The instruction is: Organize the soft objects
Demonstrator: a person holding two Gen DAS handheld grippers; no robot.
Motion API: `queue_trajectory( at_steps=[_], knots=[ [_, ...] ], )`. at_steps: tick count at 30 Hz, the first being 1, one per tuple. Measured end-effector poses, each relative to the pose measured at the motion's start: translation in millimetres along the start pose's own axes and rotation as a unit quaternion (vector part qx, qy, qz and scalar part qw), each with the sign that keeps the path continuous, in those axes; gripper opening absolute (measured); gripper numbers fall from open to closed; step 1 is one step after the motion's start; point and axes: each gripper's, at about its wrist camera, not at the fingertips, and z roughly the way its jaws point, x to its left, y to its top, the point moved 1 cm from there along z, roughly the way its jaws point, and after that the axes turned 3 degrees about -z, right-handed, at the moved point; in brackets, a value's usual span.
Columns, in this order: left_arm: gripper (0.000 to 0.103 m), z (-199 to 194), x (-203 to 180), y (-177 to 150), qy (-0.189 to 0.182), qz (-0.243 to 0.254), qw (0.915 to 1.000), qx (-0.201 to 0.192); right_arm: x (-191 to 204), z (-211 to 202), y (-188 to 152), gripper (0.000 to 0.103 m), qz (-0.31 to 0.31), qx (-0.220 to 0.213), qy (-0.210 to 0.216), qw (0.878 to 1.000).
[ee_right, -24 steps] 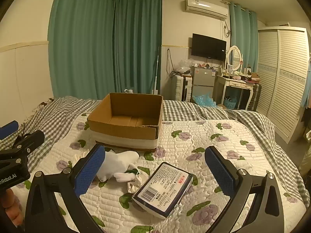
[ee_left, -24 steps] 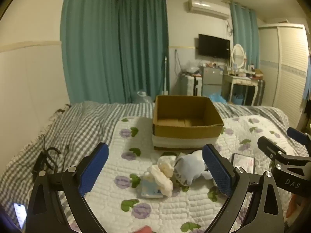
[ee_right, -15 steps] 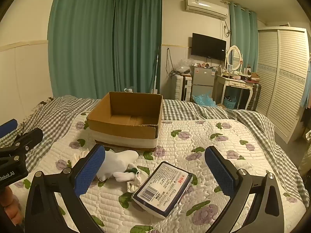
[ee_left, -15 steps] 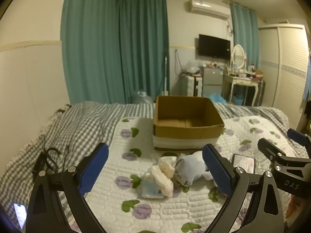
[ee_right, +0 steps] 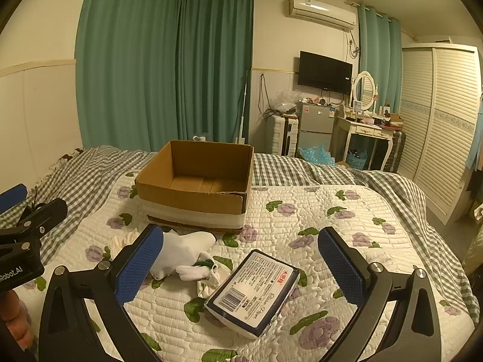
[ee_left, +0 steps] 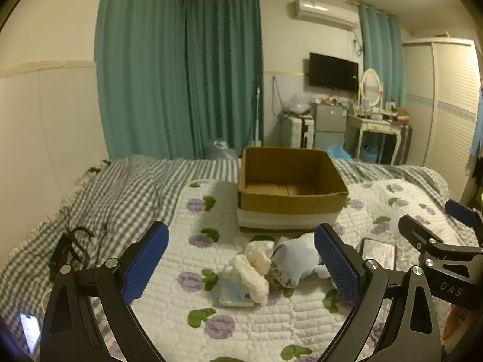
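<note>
We note a small heap of soft things on the bed, just in front of the cardboard box [ee_left: 291, 187]. A crumpled pale blue cloth [ee_left: 297, 261] lies against a cream, ruffled cloth [ee_left: 253, 267], which drapes over a small blue-and-white tissue pack [ee_left: 234, 291]. From the right wrist view the pale cloth [ee_right: 184, 252] reads white, with a small white bundle with a dark green band [ee_right: 202, 267] beside it. Next to that, a larger flat tissue pack [ee_right: 255, 291] with a dark-edged label and barcode lies tilted on the quilt.

The box stands open and upright, brown inside, a white band round its lower wall; we see nothing in it.

Left gripper [ee_left: 241, 264]: jaws spread wide, holding nothing, the heap framed between them but apart. Right gripper [ee_right: 240, 267]: jaws likewise wide, empty, above the larger pack and the white cloth.

The quilt [ee_right: 326, 223] is white, stitched, printed with purple flowers and green leaves, over a grey checked blanket [ee_left: 120, 193]. A lit phone [ee_left: 30, 330] and a dark cable [ee_left: 74, 241] lie at the bed's left edge.

Beyond: teal curtains [ee_right: 169, 69], air conditioner [ee_right: 321, 9], wall television [ee_right: 324, 72], white dressing table with oval mirror [ee_right: 363, 120], louvred wardrobe [ee_right: 443, 120].
</note>
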Motion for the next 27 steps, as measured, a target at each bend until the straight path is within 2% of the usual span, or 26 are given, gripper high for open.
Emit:
queue_trajectory(
  at_steps=[27],
  knots=[
    [0.099, 0.3, 0.0, -4.1, 0.003, 0.0, 1.0, 0.002, 5.3, 1.4, 1.1, 0.103, -0.008, 0.003, 0.001, 1.0]
  ],
)
